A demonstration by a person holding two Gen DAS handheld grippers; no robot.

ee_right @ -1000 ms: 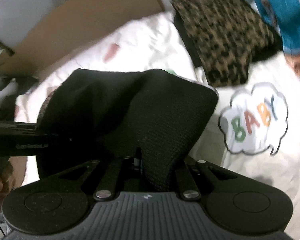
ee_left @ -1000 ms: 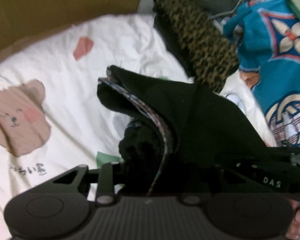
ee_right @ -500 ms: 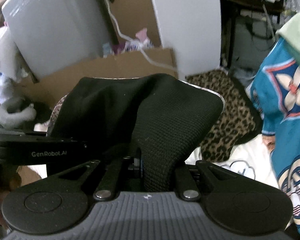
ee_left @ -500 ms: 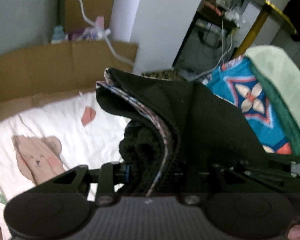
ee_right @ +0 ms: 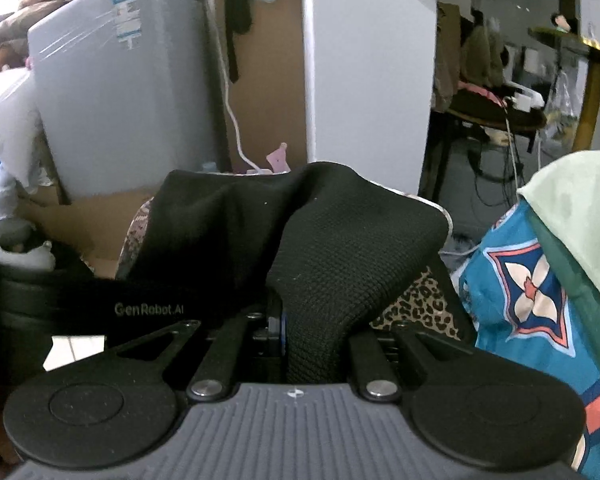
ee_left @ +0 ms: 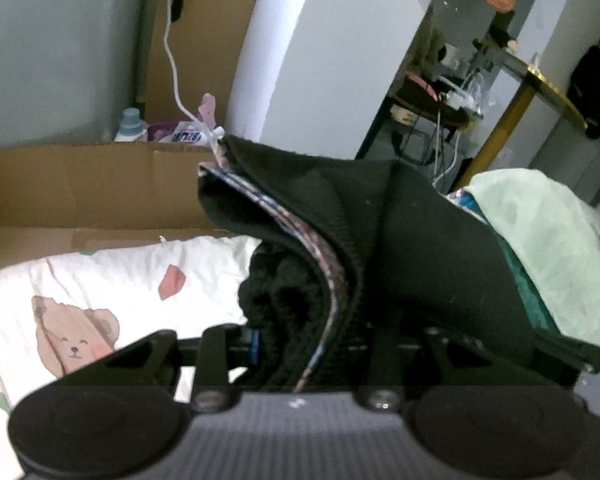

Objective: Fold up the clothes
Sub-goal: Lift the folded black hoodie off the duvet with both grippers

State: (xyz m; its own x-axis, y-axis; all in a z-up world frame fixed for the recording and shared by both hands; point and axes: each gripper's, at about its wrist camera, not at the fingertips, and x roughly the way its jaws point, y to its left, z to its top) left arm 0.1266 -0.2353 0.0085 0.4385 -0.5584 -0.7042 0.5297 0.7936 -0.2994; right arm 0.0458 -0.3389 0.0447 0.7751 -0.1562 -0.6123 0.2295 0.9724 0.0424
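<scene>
though bunched, black garment (ee_left: 412, 248) crosswise

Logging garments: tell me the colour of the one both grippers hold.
Black knit garment with a patterned lining edge, clearest in the right wrist view.

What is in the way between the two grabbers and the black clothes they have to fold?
Nothing visible. The left gripper and the right gripper are each already shut on the black garment, with the cloth pinched right between their fingers. It is held up above the white bear-print sheet.
</scene>
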